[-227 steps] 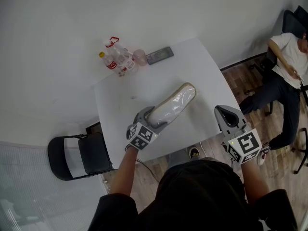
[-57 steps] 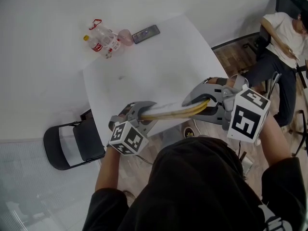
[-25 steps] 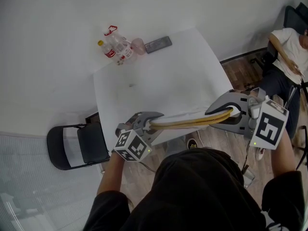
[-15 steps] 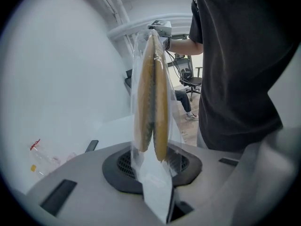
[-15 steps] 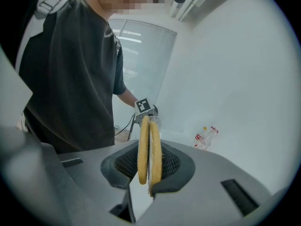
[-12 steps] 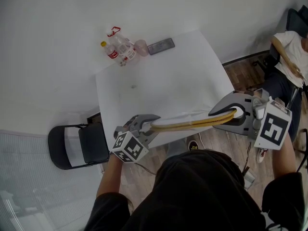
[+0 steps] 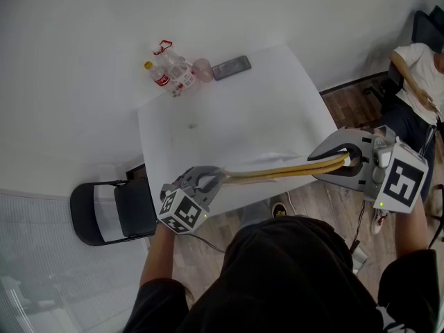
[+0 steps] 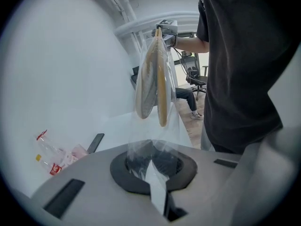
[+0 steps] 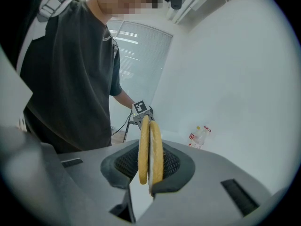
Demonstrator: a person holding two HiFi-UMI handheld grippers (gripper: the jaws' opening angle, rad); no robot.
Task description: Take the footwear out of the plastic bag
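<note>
Left tool (image 7: 210, 177): the jaws have just been closing and now sit pressed together on a pinch of the plastic bag (image 8: 151, 147). Clear film is bunched between them; no footwear is in that grip. The bag stretches rightward, sleeved loosely round the left-hand end of the slippers (image 7: 284, 171). The pair lies sole to sole, flat and yellow-edged, held in the air over the near edge of the bench (image 7: 229, 116) and touching nothing below. Right tool (image 7: 345, 160): pinching both slippers together at their right-hand end, which looks bare of film. Judgement: the slippers are light, thin and bendy, so I grip across both soles near the end. The film is slick and stretchy and may slip or tear, so I hold a gathered fold.
</note>
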